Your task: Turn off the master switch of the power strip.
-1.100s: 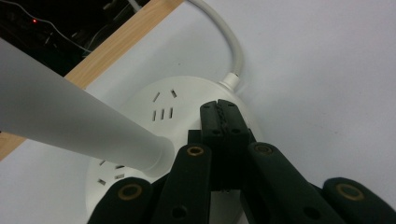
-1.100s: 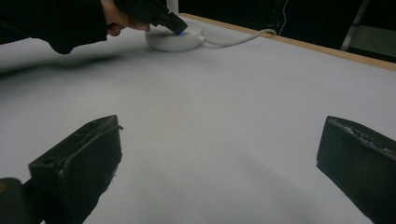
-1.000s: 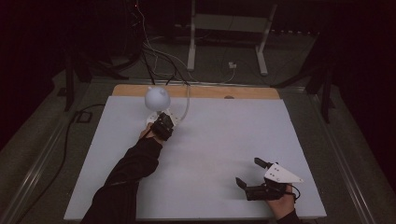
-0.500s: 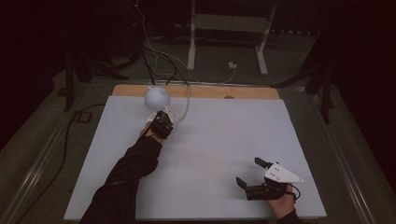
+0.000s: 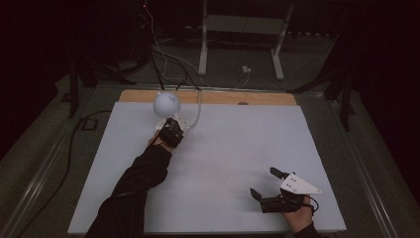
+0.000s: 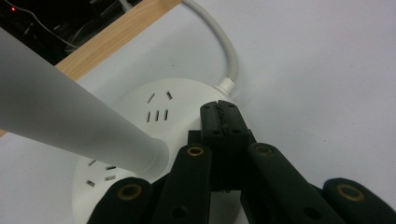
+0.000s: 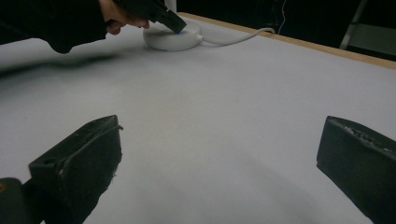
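Observation:
A white lamp stands at the table's far left: a round globe head point(image 5: 166, 103) on a slanted stem point(image 6: 70, 126), above a round white base point(image 6: 140, 107) with socket slots. My left gripper point(image 6: 219, 109) is shut, its joined tips resting on top of the base point(image 7: 173, 39) near where the white cable point(image 6: 224, 51) enters. In the high view the left gripper point(image 5: 172, 133) lies over the base, just in front of the globe. A small blue glow shows at its tip point(image 7: 180, 31). My right gripper point(image 5: 264, 182) stands open near the front right, jaws wide apart point(image 7: 219, 158) and holding nothing.
The white table top point(image 5: 237, 148) has a wooden strip point(image 5: 257, 97) along its far edge. The lamp cable point(image 5: 199, 106) runs off the back. Cables and a metal stand's legs point(image 5: 237, 44) lie on the floor beyond.

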`<state>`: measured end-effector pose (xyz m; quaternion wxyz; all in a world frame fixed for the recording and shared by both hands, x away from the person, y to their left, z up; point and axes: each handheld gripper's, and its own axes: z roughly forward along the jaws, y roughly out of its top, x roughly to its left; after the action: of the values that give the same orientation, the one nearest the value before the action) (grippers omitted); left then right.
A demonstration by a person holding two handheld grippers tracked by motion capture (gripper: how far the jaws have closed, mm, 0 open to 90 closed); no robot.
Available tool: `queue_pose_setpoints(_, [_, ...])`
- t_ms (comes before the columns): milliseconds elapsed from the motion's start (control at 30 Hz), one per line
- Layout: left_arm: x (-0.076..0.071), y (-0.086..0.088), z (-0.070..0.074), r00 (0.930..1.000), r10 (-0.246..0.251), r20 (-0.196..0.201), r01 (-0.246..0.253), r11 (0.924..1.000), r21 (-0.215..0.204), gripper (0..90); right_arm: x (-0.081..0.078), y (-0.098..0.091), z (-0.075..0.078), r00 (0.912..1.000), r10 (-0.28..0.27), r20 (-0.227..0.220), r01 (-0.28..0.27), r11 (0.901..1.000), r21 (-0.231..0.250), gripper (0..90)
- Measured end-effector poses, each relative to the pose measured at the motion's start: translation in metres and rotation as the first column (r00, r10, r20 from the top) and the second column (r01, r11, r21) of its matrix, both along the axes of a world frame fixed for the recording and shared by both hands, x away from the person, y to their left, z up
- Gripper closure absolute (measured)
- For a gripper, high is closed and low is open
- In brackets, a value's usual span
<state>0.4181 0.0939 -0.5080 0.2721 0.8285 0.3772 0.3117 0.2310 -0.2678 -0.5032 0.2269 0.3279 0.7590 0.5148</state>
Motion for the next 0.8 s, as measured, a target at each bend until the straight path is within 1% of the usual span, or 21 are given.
queue_pose_setpoints(33, [-0.001,0.001,0.001,0.9999,-0.006,0.009,0.006,0.9998,-0.021,90.0,0.0,0.0,0.0,1.0,0.0,0.0,0.0,1.0,0.0,0.0])
queue_pose_setpoints(67, [-0.001,0.001,0.001,0.9999,-0.006,0.009,0.006,0.9998,-0.021,90.0,0.0,0.0,0.0,1.0,0.0,-0.001,0.0,1.0,0.0,0.0])
queue_pose_setpoints(100, [-0.001,0.001,0.002,0.9999,-0.013,-0.003,0.013,0.9994,-0.033,90.0,0.0,0.0,0.0,1.0,0.0,0.0,0.0,1.0,-0.002,0.0])
queue_pose_setpoints(133, [-0.002,-0.002,0.001,0.9997,-0.021,0.011,0.021,0.9998,-0.007,90.0,0.0,0.0,0.0,1.0,0.001,-0.001,-0.001,1.0,-0.001,0.0])
queue_pose_setpoints(167, [-0.003,-0.003,0.001,0.9997,-0.022,0.014,0.022,0.9997,0.008,90.0,0.0,0.001,0.0,1.0,0.002,0.0,-0.002,1.0,-0.003,0.0])
queue_pose_setpoints(233, [-0.002,-0.003,0.003,0.9999,-0.015,0.005,0.015,0.9999,-0.004,90.0,-0.001,0.001,0.0,1.0,0.003,0.002,-0.003,1.0,-0.002,0.0])
queue_pose_setpoints(300, [-0.003,-0.002,0.005,0.9995,-0.005,0.032,0.005,1.0,-0.003,90.0,-0.001,0.0,0.0,1.0,0.0,0.003,0.0,1.0,-0.001,0.0])
queue_pose_setpoints(367, [-0.002,0.001,0.013,0.9992,0.008,0.04,-0.006,0.9989,-0.047,90.0,0.0,0.0,0.0,1.0,-0.001,0.001,0.001,1.0,-0.002,0.0])
queue_pose_setpoints(433, [-0.002,0.004,0.022,0.999,0.011,0.043,-0.008,0.9976,-0.069,90.0,0.001,-0.001,-0.001,1.0,0.0,-0.003,0.0,1.0,0.0,0.0])
queue_pose_setpoints(467, [-0.002,0.004,0.022,0.999,0.011,0.043,-0.008,0.9976,-0.069,90.0,0.001,0.0,-0.001,1.0,0.0,-0.005,0.0,1.0,0.0,0.0])
queue_pose_setpoints(500, [-0.003,0.005,0.029,0.9991,0.01,0.04,-0.006,0.995,-0.099,90.0,0.001,0.0,-0.001,1.0,0.0,-0.005,0.0,1.0,0.0,0.0])
queue_pose_setpoints(567, [-0.005,0.004,0.035,0.9989,0.0,0.046,0.005,0.9946,-0.104,90.0,0.0,0.0,0.0,1.0,0.001,-0.002,-0.001,1.0,-0.002,0.0])
queue_pose_setpoints(600, [-0.006,0.004,0.037,0.9989,-0.001,0.047,0.006,0.9944,-0.105,87.7,0.0,0.0,0.0,1.0,0.001,0.0,-0.001,1.0,-0.002,0.0])
queue_pose_setpoints(633, [-0.006,0.004,0.039,0.9989,-0.005,0.046,0.01,0.9942,-0.107,82.4,0.0,0.0,0.0,1.0,0.0,0.001,0.0,1.0,-0.001,0.0])
queue_pose_setpoints(700, [-0.009,0.003,0.042,0.9989,-0.01,0.046,0.015,0.9933,-0.115,78.7,0.0,0.0,0.0,1.0,-0.002,0.001,0.002,1.0,0.0,0.0])
queue_pose_setpoints(767, [-0.011,0.001,0.043,0.9993,-0.022,0.031,0.026,0.9922,-0.122,68.5,0.0,0.0,0.0,1.0,-0.001,0.003,0.001,1.0,0.001,0.0])
queue_pose_setpoints(800, [-0.011,0.001,0.043,0.9993,-0.022,0.031,0.026,0.9922,-0.122,65.8,0.0,0.0,0.001,1.0,-0.001,0.002,0.001,1.0,0.001,0.0])
